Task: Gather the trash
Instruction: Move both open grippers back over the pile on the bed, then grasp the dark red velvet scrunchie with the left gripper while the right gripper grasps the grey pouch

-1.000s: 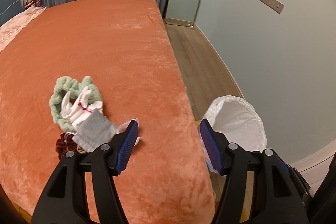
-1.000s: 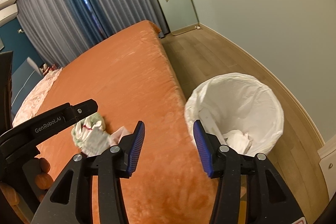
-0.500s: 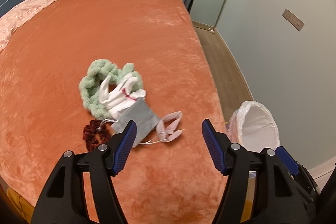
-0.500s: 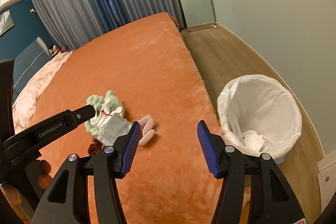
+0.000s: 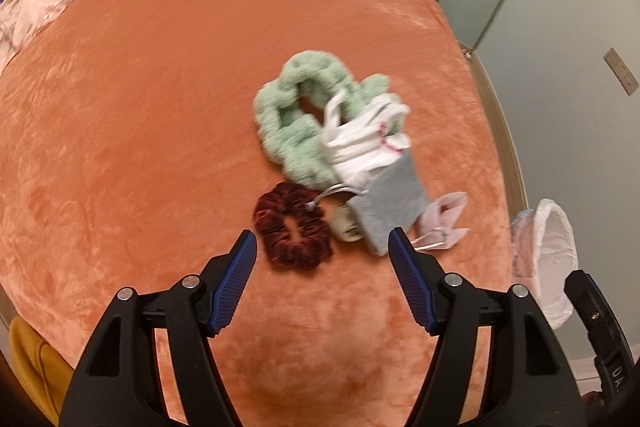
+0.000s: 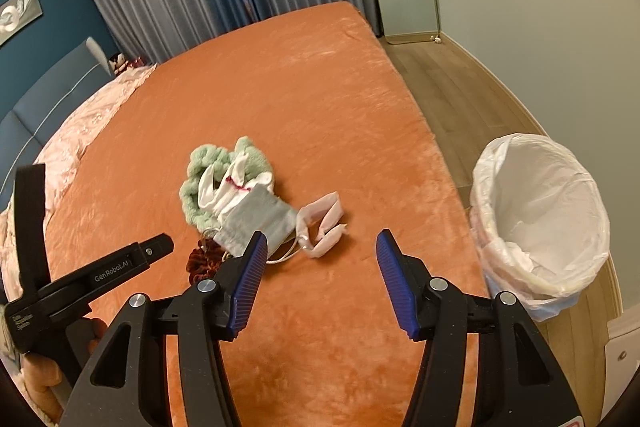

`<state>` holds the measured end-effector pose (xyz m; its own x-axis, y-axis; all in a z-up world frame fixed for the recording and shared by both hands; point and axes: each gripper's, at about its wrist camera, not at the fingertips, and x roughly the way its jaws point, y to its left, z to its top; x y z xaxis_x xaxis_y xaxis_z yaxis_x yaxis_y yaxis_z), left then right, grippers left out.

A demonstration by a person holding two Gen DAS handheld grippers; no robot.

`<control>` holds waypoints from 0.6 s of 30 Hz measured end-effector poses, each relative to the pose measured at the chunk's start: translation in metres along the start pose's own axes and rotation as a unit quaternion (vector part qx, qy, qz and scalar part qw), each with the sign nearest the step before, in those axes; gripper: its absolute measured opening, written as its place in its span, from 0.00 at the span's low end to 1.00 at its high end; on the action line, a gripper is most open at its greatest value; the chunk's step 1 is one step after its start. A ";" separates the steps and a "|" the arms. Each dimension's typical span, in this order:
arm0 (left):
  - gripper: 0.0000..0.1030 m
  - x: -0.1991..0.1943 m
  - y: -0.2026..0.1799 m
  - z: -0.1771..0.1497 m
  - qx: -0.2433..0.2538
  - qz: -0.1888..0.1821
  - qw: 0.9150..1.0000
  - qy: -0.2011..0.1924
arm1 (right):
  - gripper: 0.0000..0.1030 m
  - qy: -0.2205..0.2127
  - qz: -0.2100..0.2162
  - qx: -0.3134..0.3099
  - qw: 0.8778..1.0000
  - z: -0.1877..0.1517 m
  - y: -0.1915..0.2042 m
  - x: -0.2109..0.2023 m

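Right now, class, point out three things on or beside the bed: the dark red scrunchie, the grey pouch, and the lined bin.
dark red scrunchie (image 5: 294, 229), left wrist view, on its velvet ring.
grey pouch (image 6: 256, 217), right wrist view, on its flat cloth face.
lined bin (image 6: 496, 163), right wrist view, on the liner's rim.

The left tongs (image 5: 319, 251) point steeply down, blue-padded jaws spread apart with nothing pressed between them; they have just been opening. The right tongs (image 6: 319, 251) tilt down likewise, jaws apart and empty, also lately widened. A hand (image 6: 48, 379) grips the left tongs' handle.
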<state>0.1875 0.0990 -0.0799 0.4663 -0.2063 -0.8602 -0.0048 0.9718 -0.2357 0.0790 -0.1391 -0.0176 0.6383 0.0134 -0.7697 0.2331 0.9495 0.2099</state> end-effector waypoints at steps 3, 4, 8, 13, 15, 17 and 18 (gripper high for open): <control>0.63 0.014 0.017 -0.003 -0.016 0.010 1.000 0.013 | 0.54 0.011 -0.001 -0.002 1.000 -0.004 0.004 0.013; 0.63 0.017 0.022 -0.003 -0.020 0.013 1.000 0.018 | 0.54 0.014 -0.001 -0.002 1.000 -0.005 0.005 0.017; 0.63 0.037 0.039 -0.003 -0.037 0.019 0.998 0.037 | 0.54 0.031 -0.002 0.000 1.000 -0.009 0.007 0.036; 0.62 0.061 0.050 -0.001 -0.052 0.016 0.997 0.063 | 0.54 0.048 -0.004 0.003 0.999 -0.007 0.010 0.061; 0.60 0.071 0.053 0.000 -0.058 0.011 0.996 0.072 | 0.54 0.055 -0.002 0.003 0.999 -0.005 0.013 0.071; 0.57 0.080 0.053 0.002 -0.061 0.006 0.995 0.080 | 0.54 0.059 0.001 0.002 0.998 -0.004 0.017 0.078; 0.54 0.086 0.053 0.003 -0.062 0.002 0.994 0.085 | 0.54 0.062 0.004 0.001 0.998 -0.003 0.020 0.083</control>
<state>0.2303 0.1336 -0.1647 0.3103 -0.2284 -0.9228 -0.1208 0.9533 -0.2766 0.1346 -0.1182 -0.0794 0.5438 0.0605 -0.8371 0.2299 0.9485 0.2180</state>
